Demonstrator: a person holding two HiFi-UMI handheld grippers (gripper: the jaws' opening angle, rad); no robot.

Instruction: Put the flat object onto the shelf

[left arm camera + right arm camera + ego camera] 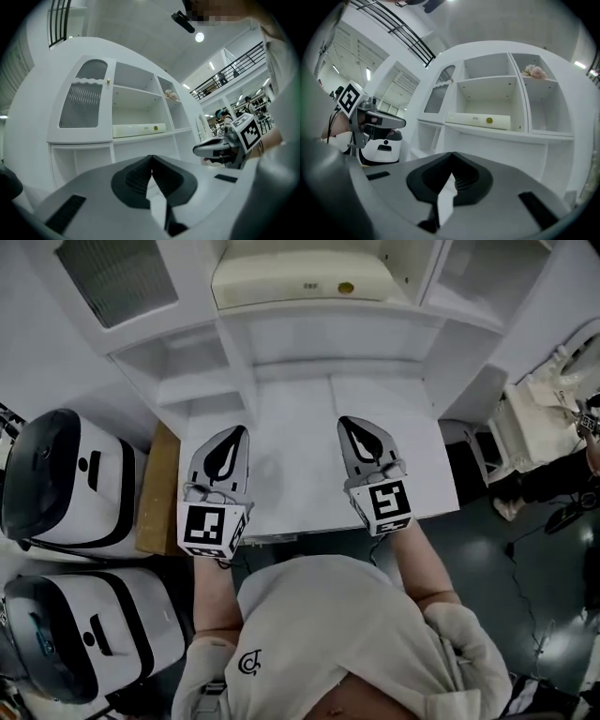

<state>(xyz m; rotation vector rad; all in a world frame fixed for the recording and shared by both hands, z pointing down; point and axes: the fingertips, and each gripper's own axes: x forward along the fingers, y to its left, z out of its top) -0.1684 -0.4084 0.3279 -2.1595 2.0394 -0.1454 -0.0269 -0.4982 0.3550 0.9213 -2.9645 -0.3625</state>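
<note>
Our left gripper (240, 433) hangs over the white surface (298, 486), fingers together and empty. Ahead of both pairs of fingers, the cream flat object (300, 282) lies on the shelf (323, 308). Our right gripper (345, 422) has its fingers together too, holding nothing.

"How many grippers?"

"Two: one left gripper (241, 431), one right gripper (344, 422)."

"And beyond the fingertips (361, 439)?"

"One white shelf unit (328, 338), one flat cream object (305, 279), one pink flower ornament (536, 71). Left of the left fingertips, two white-and-black machines (66, 479) (80, 634)."
</note>
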